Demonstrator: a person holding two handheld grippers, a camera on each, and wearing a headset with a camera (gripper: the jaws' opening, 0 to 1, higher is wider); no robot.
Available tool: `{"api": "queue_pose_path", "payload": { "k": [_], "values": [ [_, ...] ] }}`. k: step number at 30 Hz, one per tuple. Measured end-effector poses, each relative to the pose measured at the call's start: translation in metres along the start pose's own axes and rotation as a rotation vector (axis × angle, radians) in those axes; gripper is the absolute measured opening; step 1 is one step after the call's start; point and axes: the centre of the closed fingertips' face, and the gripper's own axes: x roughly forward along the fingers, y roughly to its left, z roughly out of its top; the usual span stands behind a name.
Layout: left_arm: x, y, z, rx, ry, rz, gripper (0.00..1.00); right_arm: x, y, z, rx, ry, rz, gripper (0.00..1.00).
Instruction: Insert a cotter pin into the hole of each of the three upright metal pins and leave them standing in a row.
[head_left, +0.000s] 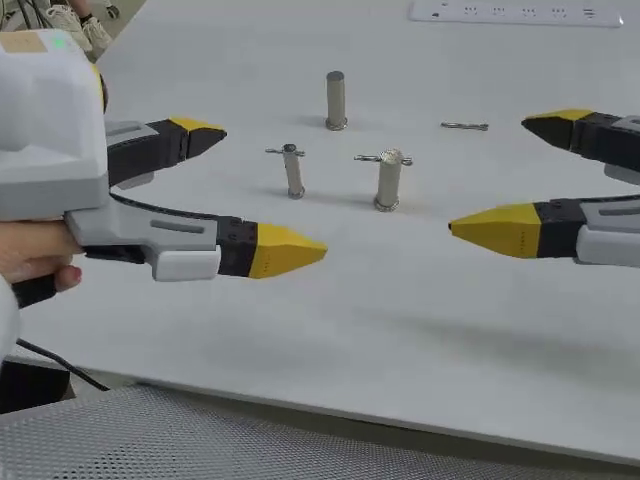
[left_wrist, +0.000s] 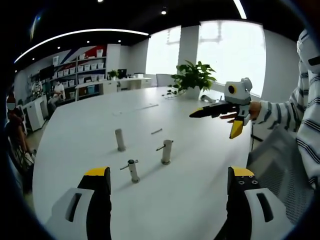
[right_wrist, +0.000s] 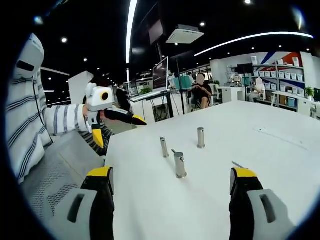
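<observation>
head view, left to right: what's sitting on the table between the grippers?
thin pin with cotter pin → bare pin → thick pin with cotter pin → loose cotter pin

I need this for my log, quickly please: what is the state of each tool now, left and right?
Left tool: open, holding nothing.
Right tool: open, holding nothing.

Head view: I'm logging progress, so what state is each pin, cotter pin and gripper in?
Back pin, upright, nothing inserted.
Thin pin, upright, its cotter pin inserted.
Wide pin, upright, its cotter pin inserted.
Loose cotter pin, lying flat.
Left gripper, open, empty.
Right gripper, open, empty.
</observation>
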Motion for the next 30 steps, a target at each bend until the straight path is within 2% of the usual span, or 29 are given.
{"api": "queue_pose_path", "payload": {
  "k": [3, 5, 7, 13, 17, 26, 30],
  "values": [
    [0.000, 0.000, 0.003, -0.002, -0.019, -0.005, 0.95, -0.008, -0.003, -0.002, 0.036, -0.013, -0.031, 0.98],
    [0.001, 0.001, 0.005, -0.033, -0.024, -0.008, 0.95, -0.012, -0.005, -0.007, 0.046, -0.003, -0.045, 0.98],
    [0.001, 0.003, 0.006, -0.033, -0.035, -0.005, 0.95, -0.017, -0.007, -0.015, 0.059, 0.024, -0.060, 0.98],
    [0.003, 0.005, 0.009, -0.041, -0.040, -0.011, 0.95, -0.033, -0.013, -0.026, 0.103, 0.029, -0.102, 0.98],
    [0.006, 0.004, 0.010, -0.042, -0.042, -0.016, 0.95, -0.039, -0.017, -0.036, 0.112, 0.060, -0.133, 0.98],
    [0.012, 0.005, 0.017, -0.033, -0.046, -0.039, 0.94, -0.045, -0.021, -0.035, 0.106, 0.065, -0.186, 0.98],
    [0.015, 0.008, 0.023, -0.036, -0.050, -0.049, 0.91, -0.046, -0.021, -0.039, 0.083, 0.094, -0.198, 0.98]
  ]
}}
